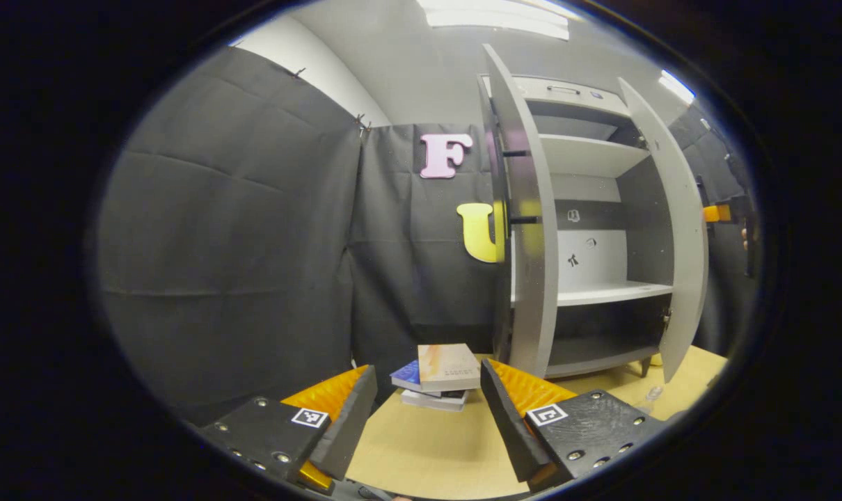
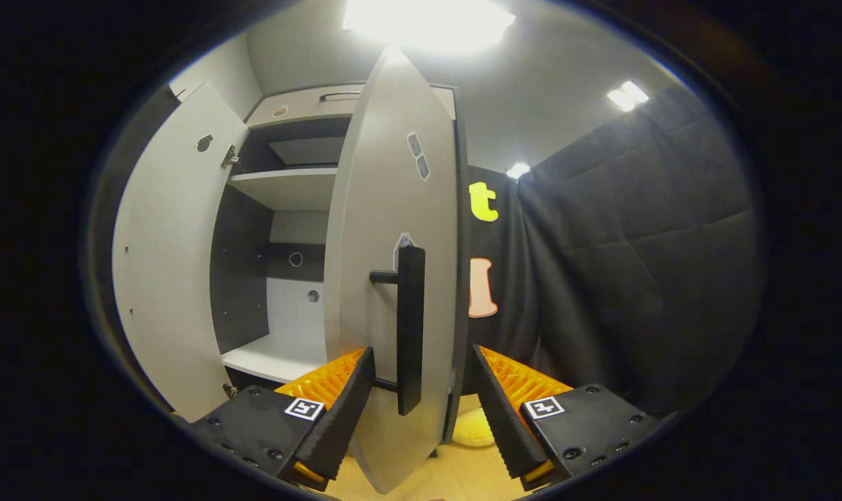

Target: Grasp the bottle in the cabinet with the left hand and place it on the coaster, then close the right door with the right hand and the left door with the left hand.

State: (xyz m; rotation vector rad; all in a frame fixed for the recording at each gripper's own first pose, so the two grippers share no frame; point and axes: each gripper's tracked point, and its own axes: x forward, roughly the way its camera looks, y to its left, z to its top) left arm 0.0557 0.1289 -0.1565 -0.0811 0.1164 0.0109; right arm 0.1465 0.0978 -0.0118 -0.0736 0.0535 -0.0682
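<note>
Right gripper view: right gripper (image 2: 421,410) spread wide, empty, straddling the black bar handle (image 2: 410,327) of the grey cabinet's right door (image 2: 386,209), half swung. Left gripper view: left gripper (image 1: 428,417) likewise spread, empty, above the tan tabletop (image 1: 421,452) near stacked books (image 1: 442,376), left door (image 1: 529,229) open; bottle and coaster nowhere discernible. Risk: pushing off-centre, slipping past the handle, door rebounding open.

Both views toward cabinet (image 1: 588,229) (right nearer)
</note>
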